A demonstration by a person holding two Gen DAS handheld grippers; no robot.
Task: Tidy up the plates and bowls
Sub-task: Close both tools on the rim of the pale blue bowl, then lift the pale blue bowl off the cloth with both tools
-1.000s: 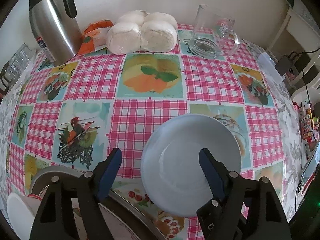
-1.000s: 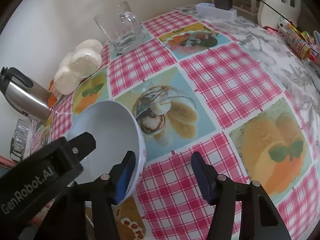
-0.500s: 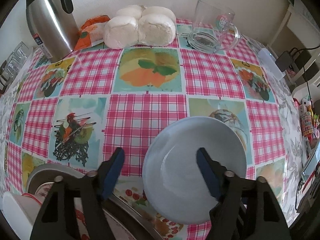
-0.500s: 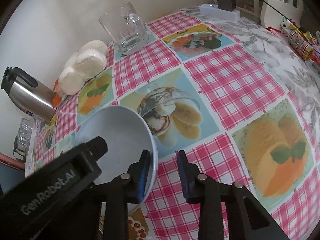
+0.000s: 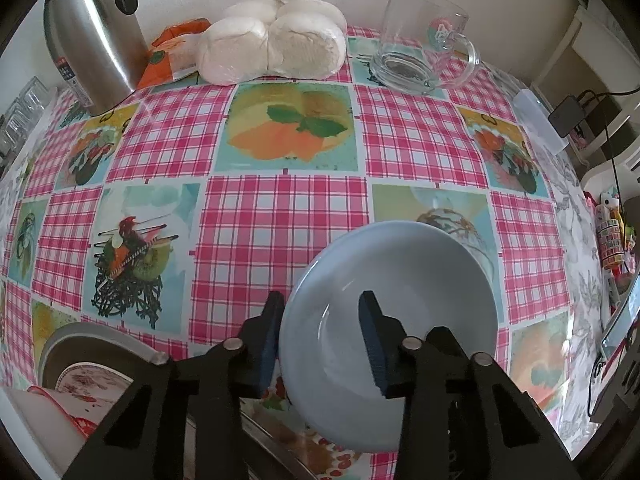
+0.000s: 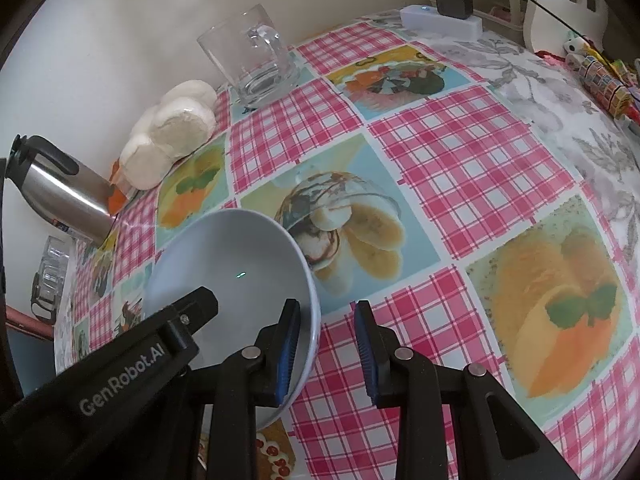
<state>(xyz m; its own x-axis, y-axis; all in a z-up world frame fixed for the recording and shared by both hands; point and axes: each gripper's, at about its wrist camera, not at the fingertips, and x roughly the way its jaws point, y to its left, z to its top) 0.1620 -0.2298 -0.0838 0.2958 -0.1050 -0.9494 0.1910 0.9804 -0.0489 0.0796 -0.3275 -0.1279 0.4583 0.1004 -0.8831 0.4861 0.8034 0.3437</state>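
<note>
A pale blue bowl (image 5: 400, 280) sits tilted on the checked tablecloth (image 5: 280, 220), its near edge over a metal tray's rim. My left gripper (image 5: 320, 312) straddles the bowl's left rim, one finger outside and one inside. Its jaws are closing, and a gap still shows at the inner pad. In the right wrist view the same bowl (image 6: 232, 264) has its right rim between the pads of my right gripper (image 6: 325, 312), which is shut on it. The left gripper's black body crosses the lower left of that view.
Along the back wall stand a steel thermos (image 5: 92, 36), an orange packet (image 5: 172, 52), bagged bread rolls (image 5: 272, 48) and a glass mug (image 5: 424, 56). A metal tray (image 5: 72, 340) holding a patterned plate (image 5: 92, 380) lies at the near left. A white power strip (image 6: 440, 24) lies far right.
Both grippers' jaws have narrowed around the bowl's rim, the right one first, then the left. The bowl and both hands have barely shifted.
</note>
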